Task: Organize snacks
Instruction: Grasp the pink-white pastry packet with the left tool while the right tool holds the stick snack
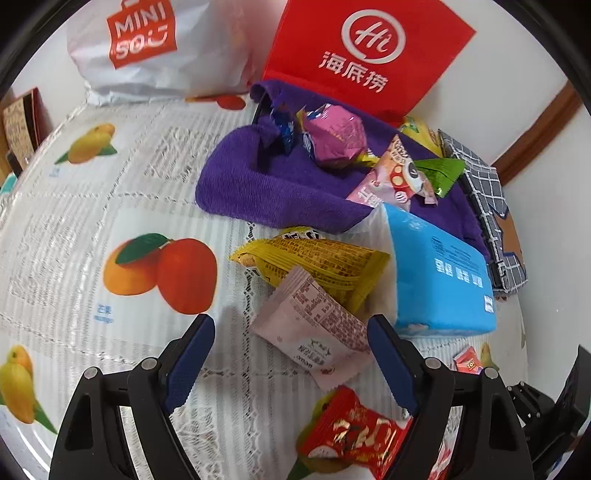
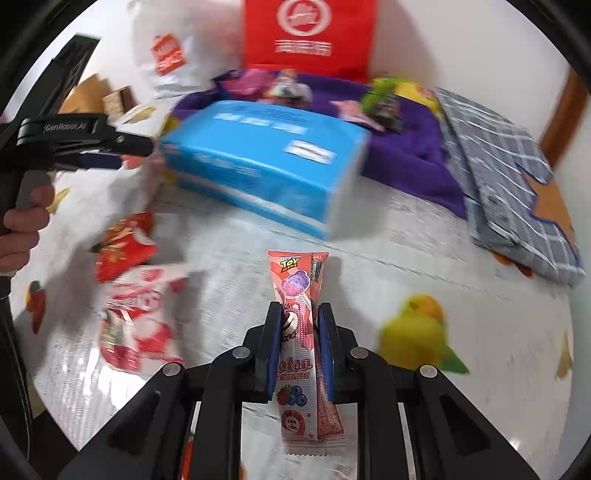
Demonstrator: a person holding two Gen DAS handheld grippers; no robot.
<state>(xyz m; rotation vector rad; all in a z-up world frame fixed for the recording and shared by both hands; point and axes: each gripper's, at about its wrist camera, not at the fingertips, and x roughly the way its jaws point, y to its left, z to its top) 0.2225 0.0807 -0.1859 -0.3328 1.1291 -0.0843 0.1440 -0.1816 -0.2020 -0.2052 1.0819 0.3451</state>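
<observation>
The right gripper (image 2: pixel 298 325) clenches a "TOY STORY" lolly packet (image 2: pixel 301 295), long axis pointing to 12 o'clock toward the red "Hi" bag (image 2: pixel 308 35), while the left gripper (image 1: pixel 291 325) gapes over a pink sachet (image 1: pixel 314 325).

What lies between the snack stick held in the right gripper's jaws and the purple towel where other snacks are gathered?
The blue tissue pack lies on the table between the Toy Story snack stick, clamped in the right gripper, and the purple towel.
</observation>
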